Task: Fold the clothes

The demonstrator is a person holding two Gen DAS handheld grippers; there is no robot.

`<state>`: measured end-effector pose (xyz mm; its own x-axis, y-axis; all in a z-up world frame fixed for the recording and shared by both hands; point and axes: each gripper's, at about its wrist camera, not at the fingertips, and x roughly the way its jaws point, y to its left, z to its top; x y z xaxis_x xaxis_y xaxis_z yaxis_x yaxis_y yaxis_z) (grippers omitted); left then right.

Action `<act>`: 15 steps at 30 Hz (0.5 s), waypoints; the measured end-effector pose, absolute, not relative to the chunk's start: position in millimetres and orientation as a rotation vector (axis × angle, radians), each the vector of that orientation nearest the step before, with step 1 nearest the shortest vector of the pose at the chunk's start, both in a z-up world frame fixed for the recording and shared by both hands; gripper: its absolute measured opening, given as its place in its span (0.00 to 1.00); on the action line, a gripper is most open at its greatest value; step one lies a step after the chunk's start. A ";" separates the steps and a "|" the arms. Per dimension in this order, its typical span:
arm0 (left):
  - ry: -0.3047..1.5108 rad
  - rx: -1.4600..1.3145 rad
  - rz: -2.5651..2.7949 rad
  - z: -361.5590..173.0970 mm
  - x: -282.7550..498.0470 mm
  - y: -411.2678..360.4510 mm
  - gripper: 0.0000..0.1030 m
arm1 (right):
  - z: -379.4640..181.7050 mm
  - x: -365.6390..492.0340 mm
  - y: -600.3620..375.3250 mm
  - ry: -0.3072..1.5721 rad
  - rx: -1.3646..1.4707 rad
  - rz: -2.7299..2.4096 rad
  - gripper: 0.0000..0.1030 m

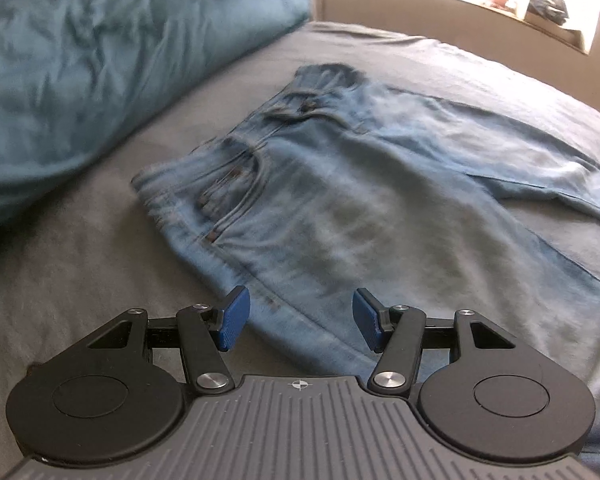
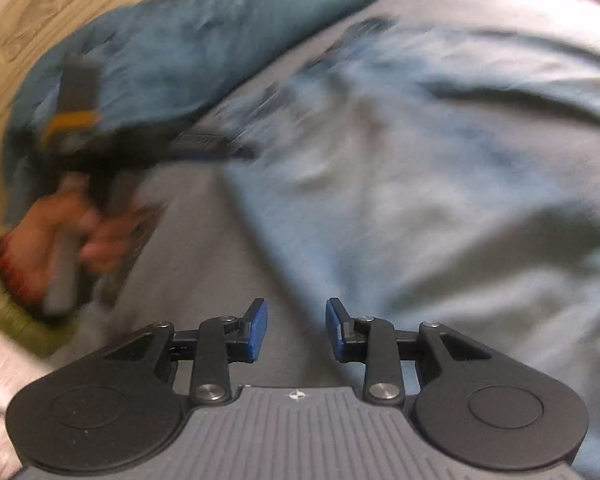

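A pair of light blue jeans (image 1: pixel 332 184) lies flat on the grey bed sheet (image 1: pixel 80 264), waistband toward the left, legs running off to the right. My left gripper (image 1: pixel 300 318) hovers open over the near hip edge of the jeans, nothing between its blue pads. The right wrist view is blurred: the jeans (image 2: pixel 420 184) fill its right side. My right gripper (image 2: pixel 296 330) is open above the bare sheet (image 2: pixel 204 272) just left of the denim edge, holding nothing. The other gripper (image 2: pixel 100 148) shows at left, held by a hand (image 2: pixel 56 240) in a green sleeve.
A bunched teal duvet (image 1: pixel 80 64) lies along the left of the bed, also the teal duvet (image 2: pixel 188 48) at the top of the right wrist view. A beige bed frame (image 1: pixel 440 20) and a bright window ledge run behind the jeans.
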<state>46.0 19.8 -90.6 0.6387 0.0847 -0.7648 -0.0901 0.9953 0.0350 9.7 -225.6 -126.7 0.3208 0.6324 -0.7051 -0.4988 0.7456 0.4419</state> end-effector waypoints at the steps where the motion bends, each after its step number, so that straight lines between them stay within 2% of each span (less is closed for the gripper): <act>1: 0.878 0.017 0.071 -89.7 49.1 12.5 0.55 | -125.0 16.6 -237.0 0.992 0.195 0.685 0.34; 8: 0.986 0.165 -0.122 -104.2 61.3 -55.3 0.58 | -132.4 16.2 -303.1 0.987 0.272 0.374 0.32; 10: 0.998 0.215 -0.138 -111.5 53.9 -72.5 0.59 | -134.3 2.6 -332.8 0.965 0.301 0.268 0.29; 15: 0.997 0.269 -0.121 -111.8 46.7 -81.9 0.65 | -129.5 -18.6 -409.4 0.932 0.456 -0.045 0.28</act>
<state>46.7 -81.9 -111.8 0.5397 0.0221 -0.8416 0.2228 0.9603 0.1681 -18.6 -409.4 -129.5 0.6026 0.1568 -0.7825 0.2310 0.9043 0.3591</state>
